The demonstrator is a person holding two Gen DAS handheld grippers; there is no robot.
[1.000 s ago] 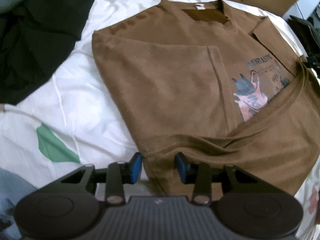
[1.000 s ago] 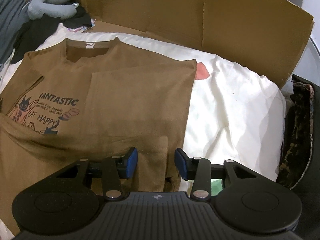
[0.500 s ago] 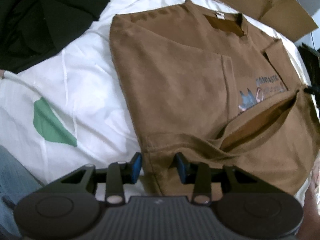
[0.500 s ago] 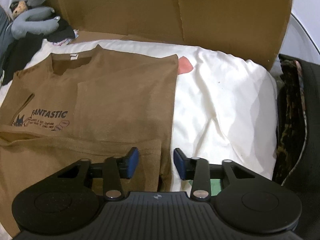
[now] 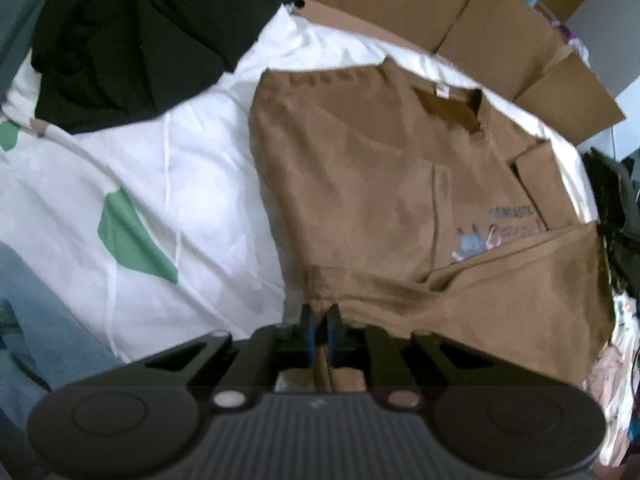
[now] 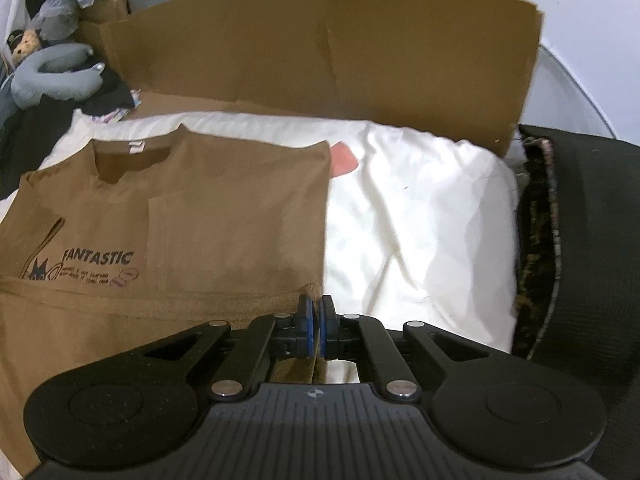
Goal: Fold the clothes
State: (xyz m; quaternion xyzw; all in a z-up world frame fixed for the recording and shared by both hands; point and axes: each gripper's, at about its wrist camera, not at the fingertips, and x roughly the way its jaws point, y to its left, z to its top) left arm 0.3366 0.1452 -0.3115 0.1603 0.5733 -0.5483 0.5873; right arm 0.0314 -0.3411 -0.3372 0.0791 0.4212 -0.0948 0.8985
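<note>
1. Left gripper (image 5: pixel 318 330): jaws have just been closing and now stand nearly together, with the brown fabric of the T-shirt's hem corner pinched between the blue pads (image 5: pixel 307 330).
2. Right gripper (image 6: pixel 316 326): jaws have likewise just been closing; the blue pads (image 6: pixel 326 326) meet on a thin fold of the T-shirt's other hem corner, clenched on the cloth.
3. Brown T-shirt (image 5: pixel 360 184): lies on the white bedsheet (image 5: pixel 192 184), collar toward the far side, both sleeves folded inward over the chest. The lower hem is raised and drawn up across the front, partly covering the printed cat graphic and the word "FANTASTIC" (image 6: pixel 98 257).
4. Bedsheet: white with a green patch (image 5: pixel 132 236) on the left side and a pink patch (image 6: pixel 343 159) just beside the shirt's shoulder on the right.
5. Surroundings: a cardboard sheet (image 6: pixel 320 48) stands behind the bed; a dark garment pile (image 5: pixel 132 28) lies at far left, near the shirt but apart from it; a grey plush toy (image 6: pixel 52 72) sits at the far left corner; a dark patterned cloth (image 6: pixel 540 232) lies along the sheet's right edge.
6. A light blue denim leg (image 5: pixel 44 320) shows at lower left.
</note>
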